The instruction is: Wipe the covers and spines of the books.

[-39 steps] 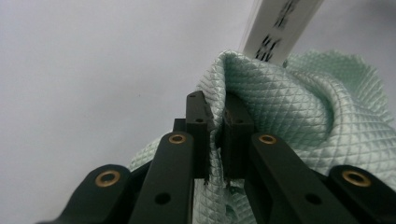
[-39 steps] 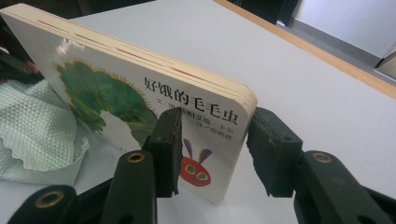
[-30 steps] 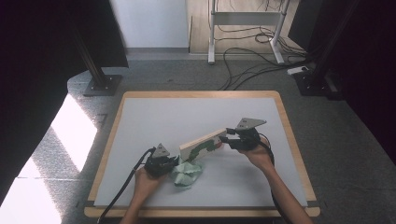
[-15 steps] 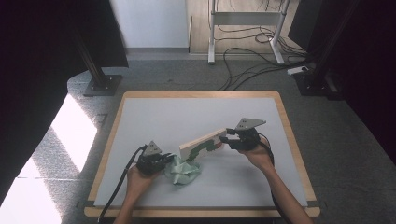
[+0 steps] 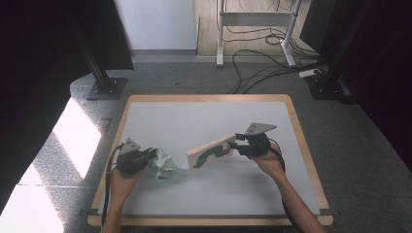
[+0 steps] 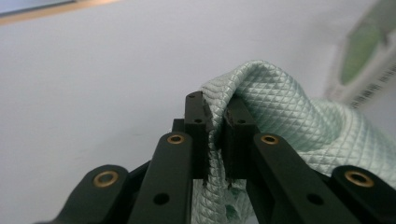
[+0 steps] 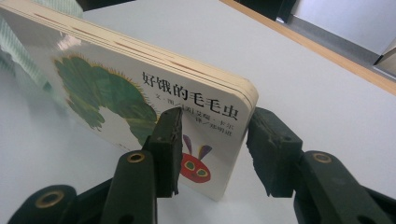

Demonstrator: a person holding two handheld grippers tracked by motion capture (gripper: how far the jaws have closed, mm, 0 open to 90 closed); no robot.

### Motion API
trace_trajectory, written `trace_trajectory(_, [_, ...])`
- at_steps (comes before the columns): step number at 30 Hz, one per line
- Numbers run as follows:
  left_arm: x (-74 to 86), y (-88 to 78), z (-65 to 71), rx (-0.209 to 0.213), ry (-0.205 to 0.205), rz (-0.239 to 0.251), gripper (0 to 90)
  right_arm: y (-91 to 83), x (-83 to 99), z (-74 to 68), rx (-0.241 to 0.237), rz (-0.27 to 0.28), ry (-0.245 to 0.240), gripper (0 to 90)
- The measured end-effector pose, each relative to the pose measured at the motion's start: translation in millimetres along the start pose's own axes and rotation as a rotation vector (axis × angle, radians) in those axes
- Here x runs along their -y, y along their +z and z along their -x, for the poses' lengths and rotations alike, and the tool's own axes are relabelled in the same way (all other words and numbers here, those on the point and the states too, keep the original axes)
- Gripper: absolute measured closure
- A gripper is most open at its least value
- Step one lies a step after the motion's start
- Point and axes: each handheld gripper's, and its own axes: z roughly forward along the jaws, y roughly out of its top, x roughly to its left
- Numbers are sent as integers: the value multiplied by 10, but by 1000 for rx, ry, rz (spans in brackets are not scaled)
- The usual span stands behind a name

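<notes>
Tabletop (image 5: 204, 116) grey w/ wood rim; cables (image 5: 252, 58) on carpet behind.

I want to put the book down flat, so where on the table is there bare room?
The grey table is bare along its far edge and along the near edge in front of both hands. It is crowded mid-table, where the green cloth meets the book.

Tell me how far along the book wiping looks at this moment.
Done: the right gripper has the board book clamped and propped on edge. In hand: the left gripper pinches the green cloth, just left of the book. Left: whether the cover is wiped clean can't be judged.
</notes>
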Motion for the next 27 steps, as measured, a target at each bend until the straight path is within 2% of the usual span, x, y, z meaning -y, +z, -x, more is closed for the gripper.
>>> trace_trajectory(2, [-3,-20,-60,-18,-22,3,809,1,-2,0,1,-2,-2,547])
trace_trajectory(4, [14,21,-80,-16,-33,-16,795,1,-2,0,2,-2,-1,546])
trace_trajectory(9, [96,236,14,27,-14,-80,724,0,0,-1,1,-1,1,546])
trace_trajectory(12, [74,286,57,34,-7,-97,587,-3,-2,-3,0,-2,0,546])
trace_trajectory(15, [-6,231,78,48,-14,-80,450,-7,1,-3,-2,-1,0,547])
trace_trajectory(17, [-99,155,101,74,-21,-56,370,-10,3,0,-3,-1,1,547])
trace_trajectory(20, [-207,75,169,125,-12,-31,322,-6,2,1,-2,0,3,546])
trace_trajectory(25, [-340,59,398,204,55,-31,306,-3,-5,-2,0,-3,3,546])
trace_trajectory(27, [-386,74,490,253,74,-28,311,-3,-4,-2,0,-2,4,545])
